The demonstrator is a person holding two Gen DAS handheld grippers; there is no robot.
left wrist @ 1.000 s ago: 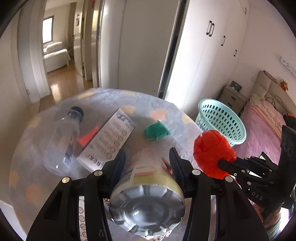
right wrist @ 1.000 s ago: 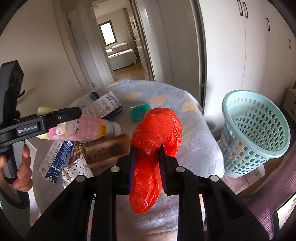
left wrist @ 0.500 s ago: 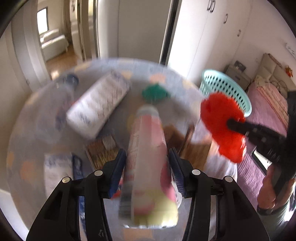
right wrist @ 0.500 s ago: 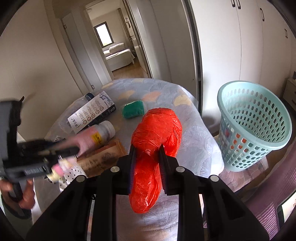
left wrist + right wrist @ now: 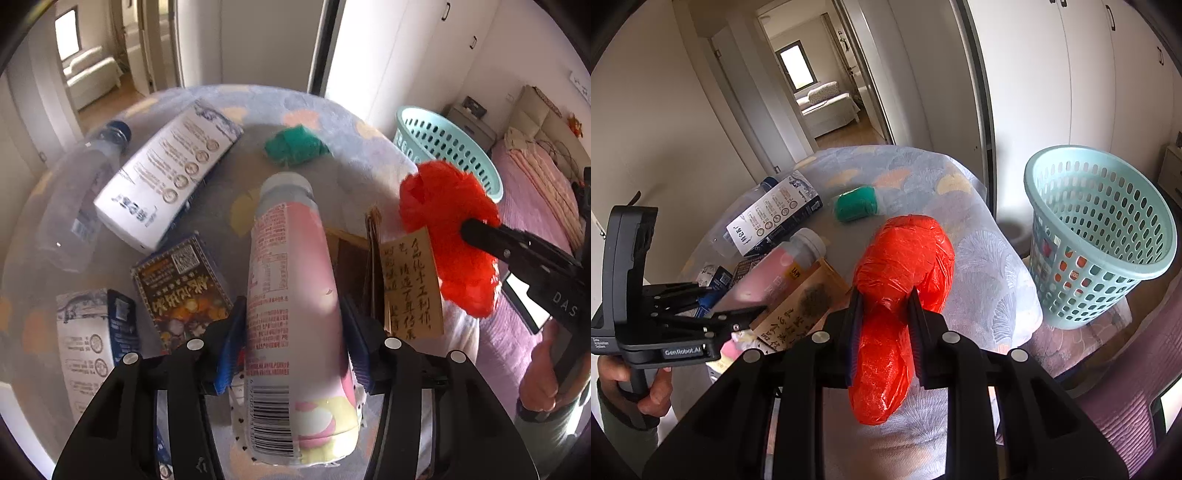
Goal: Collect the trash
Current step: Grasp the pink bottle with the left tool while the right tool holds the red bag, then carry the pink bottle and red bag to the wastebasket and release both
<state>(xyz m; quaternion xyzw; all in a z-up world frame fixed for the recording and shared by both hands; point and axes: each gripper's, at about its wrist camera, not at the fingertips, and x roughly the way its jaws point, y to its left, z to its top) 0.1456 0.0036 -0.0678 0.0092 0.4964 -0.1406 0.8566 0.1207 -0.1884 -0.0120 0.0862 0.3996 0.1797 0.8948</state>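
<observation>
Trash lies all over the round table [image 5: 332, 110]. The left gripper [image 5: 291, 332] pinches a pink bottle [image 5: 291, 295] just above the boxes, and the right gripper [image 5: 884, 332] squeezes a red bag [image 5: 905, 266] near the green basket [image 5: 1100, 236].

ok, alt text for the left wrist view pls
The left gripper clamps a pink bottle, cap end pointing away, above a round table strewn with cartons, a clear bottle and a green wad. At right, the right gripper holds a red plastic bag near a teal basket.
</observation>
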